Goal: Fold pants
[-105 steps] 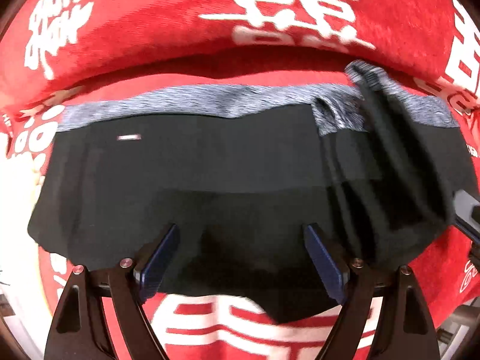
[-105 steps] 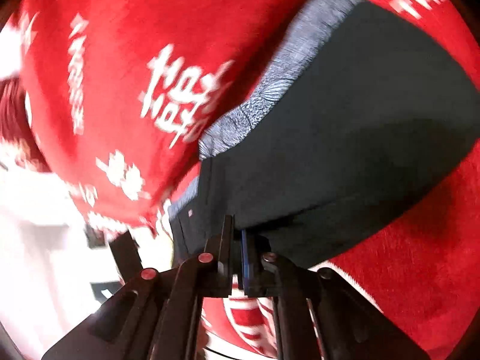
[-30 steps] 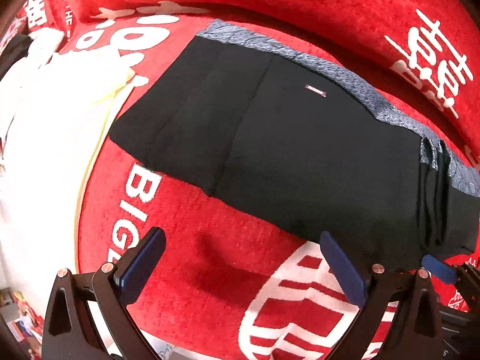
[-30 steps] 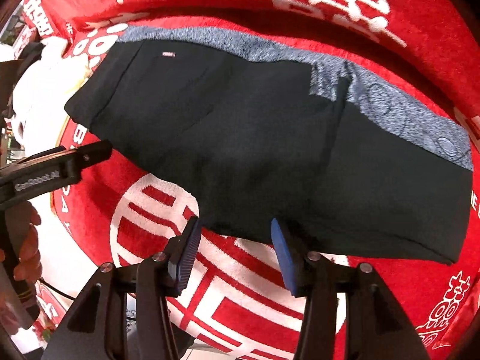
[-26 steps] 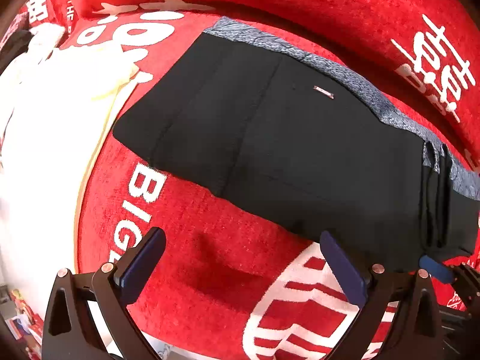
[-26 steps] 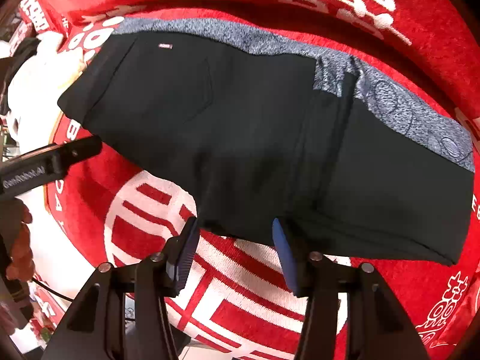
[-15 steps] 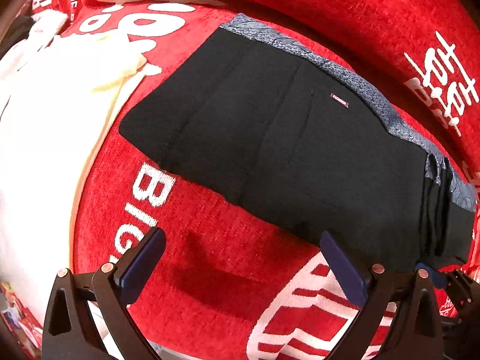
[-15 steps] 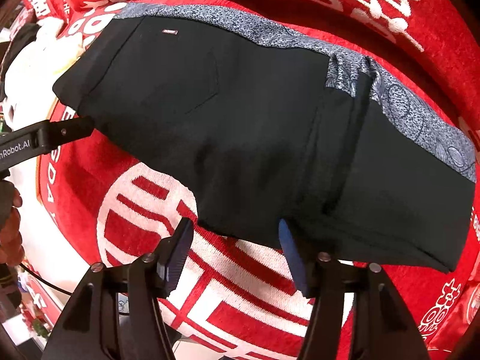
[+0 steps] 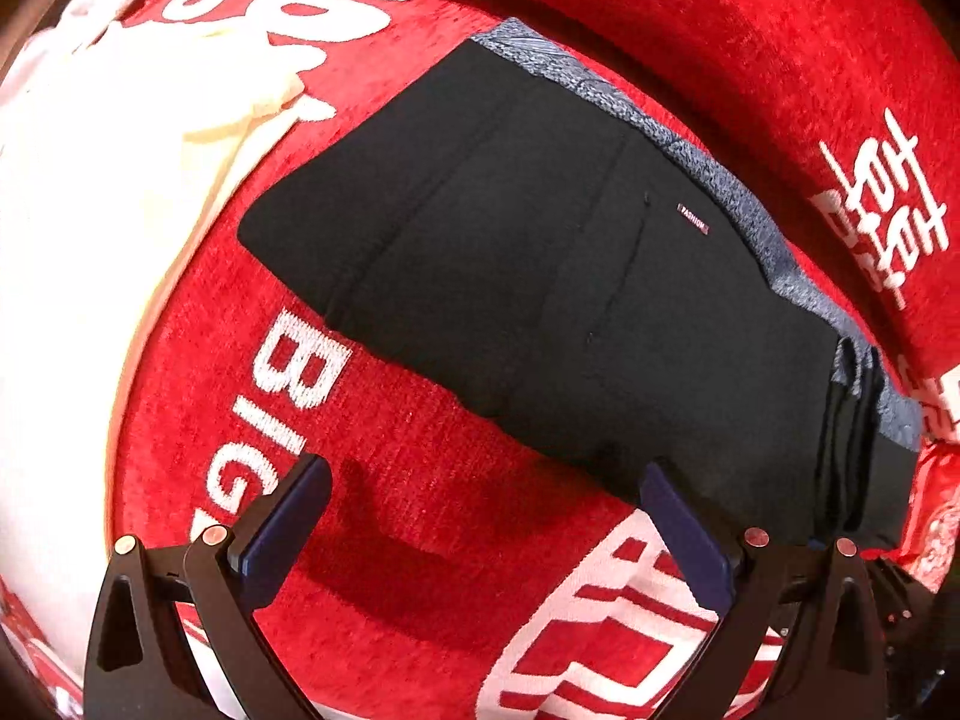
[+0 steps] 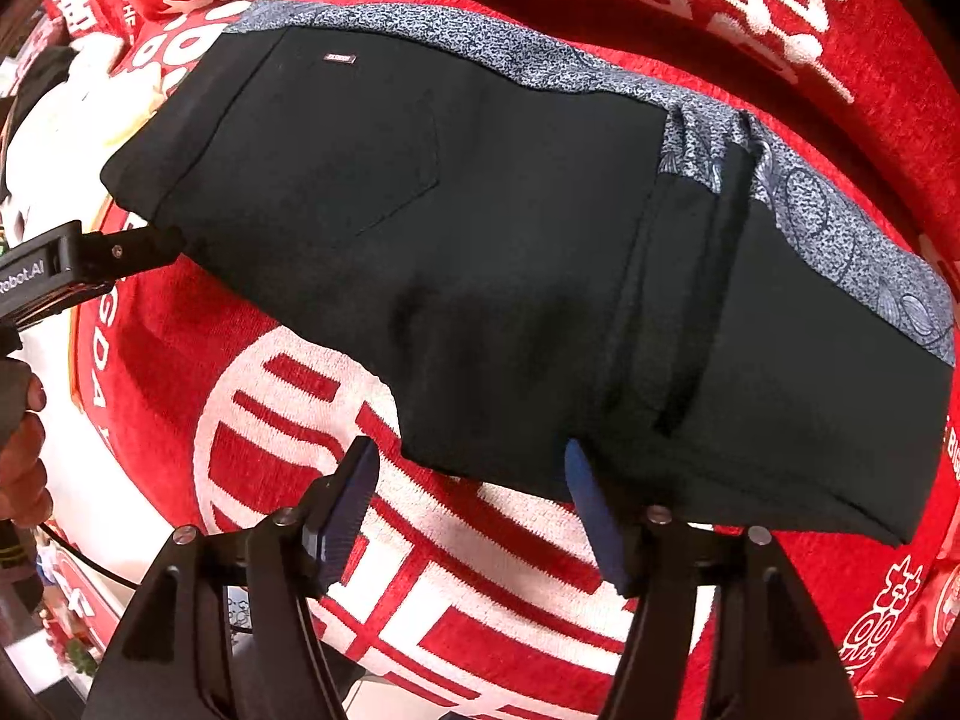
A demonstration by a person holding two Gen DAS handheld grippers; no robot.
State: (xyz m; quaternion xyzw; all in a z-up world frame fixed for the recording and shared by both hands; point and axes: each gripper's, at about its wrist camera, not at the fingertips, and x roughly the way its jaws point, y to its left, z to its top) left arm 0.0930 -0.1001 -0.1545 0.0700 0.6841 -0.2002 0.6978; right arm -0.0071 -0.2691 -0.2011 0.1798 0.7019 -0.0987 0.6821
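Black pants (image 9: pixel 540 276) with a grey patterned waistband (image 10: pixel 540 54) lie folded flat on a red blanket (image 9: pixel 420 510). A folded-over strip of leg (image 10: pixel 678 300) crosses their right part. My left gripper (image 9: pixel 483 480) hangs open and wide over the blanket just in front of the pants' near edge, holding nothing. One of its fingers (image 10: pixel 138 252) shows beside the pants' left end in the right wrist view. My right gripper (image 10: pixel 471 459) points down over the near edge of the pants (image 10: pixel 480 228). Its jaws are opening, and the pads press on nothing.
A white cloth (image 9: pixel 90 180) lies on the blanket left of the pants. A raised red fold with white characters (image 9: pixel 720 30) runs behind the waistband. A person's hand (image 10: pixel 18 456) holds the left gripper at the left edge.
The right gripper, earlier shut on a fold of the pants, has let go and its jaws have spread wider. The left gripper has drifted toward the pants' left end.
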